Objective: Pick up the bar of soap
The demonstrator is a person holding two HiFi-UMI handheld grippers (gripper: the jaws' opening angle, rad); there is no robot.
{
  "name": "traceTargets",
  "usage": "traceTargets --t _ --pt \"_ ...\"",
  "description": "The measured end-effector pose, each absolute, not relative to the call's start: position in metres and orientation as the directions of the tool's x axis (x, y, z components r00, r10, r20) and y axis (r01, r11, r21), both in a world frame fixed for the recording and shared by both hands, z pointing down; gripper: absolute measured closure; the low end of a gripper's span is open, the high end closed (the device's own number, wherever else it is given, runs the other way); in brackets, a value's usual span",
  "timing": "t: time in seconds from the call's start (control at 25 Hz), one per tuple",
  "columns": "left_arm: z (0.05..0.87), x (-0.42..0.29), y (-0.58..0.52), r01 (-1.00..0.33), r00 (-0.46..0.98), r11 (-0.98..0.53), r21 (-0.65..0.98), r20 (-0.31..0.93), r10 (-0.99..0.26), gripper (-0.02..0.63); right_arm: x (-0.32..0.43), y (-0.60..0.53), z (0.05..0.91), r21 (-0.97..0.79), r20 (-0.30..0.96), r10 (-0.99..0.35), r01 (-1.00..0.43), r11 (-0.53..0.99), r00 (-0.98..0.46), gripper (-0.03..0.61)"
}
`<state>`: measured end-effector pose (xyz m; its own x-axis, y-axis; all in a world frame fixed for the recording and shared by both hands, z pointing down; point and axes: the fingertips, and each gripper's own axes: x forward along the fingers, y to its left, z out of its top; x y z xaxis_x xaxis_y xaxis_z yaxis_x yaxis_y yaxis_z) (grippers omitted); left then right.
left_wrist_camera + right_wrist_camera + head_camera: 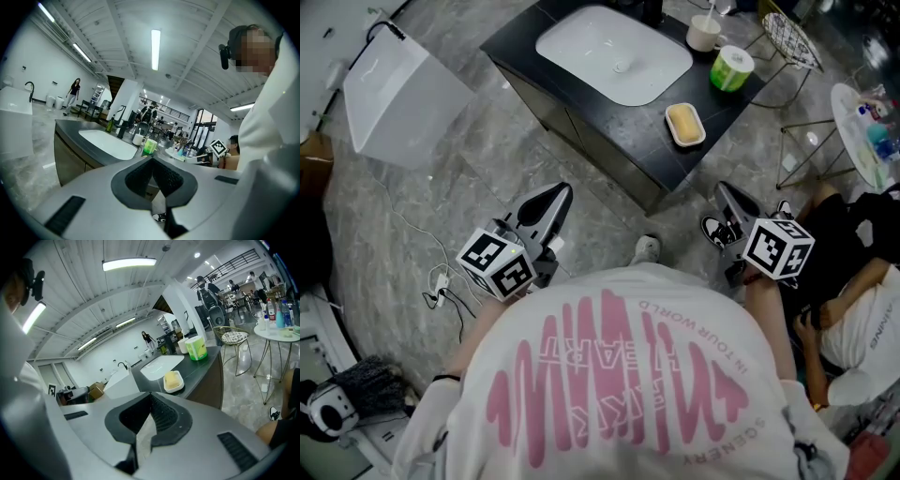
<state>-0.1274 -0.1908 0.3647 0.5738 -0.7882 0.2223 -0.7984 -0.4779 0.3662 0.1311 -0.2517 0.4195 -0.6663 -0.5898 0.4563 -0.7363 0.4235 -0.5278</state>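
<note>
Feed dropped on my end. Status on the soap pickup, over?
Left gripper, right gripper both shut, empty, short of the counter. Soap untouched in its dish. Approach looks clear.

From the person's head I look steeply down at the counter (633, 131) and its sink (614, 52), which lie a little way ahead across the floor (478, 159). The camera on the left gripper (558, 195) and the one on the right gripper (724, 192) ride just behind their jaws, look almost level, and catch that counter from 2 angles. All 3 views share counter and sink.
</note>
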Motion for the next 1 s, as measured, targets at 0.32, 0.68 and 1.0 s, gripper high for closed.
traceTargets --t 0.32,0.68,1.0 --pt "0.362 -0.107 -0.229 -0.806 0.565 -0.477 0.351 0.218 -0.796 0.604 0.152 -0.288 0.421 -0.521 0.460 -0.584 -0.736 0.432 -0.668 0.566" --pt "0.368 -0.087 -0.272 -0.810 0.558 -0.471 0.349 0.216 -0.801 0.604 0.172 -0.331 0.429 -0.512 0.474 -0.568 -0.736 0.443 -0.672 0.566" --pt "0.375 -0.073 -0.302 -0.815 0.546 -0.454 0.360 0.213 -0.811 0.604 0.181 -0.363 0.437 -0.509 0.486 -0.545 -0.728 0.459 -0.683 0.566"
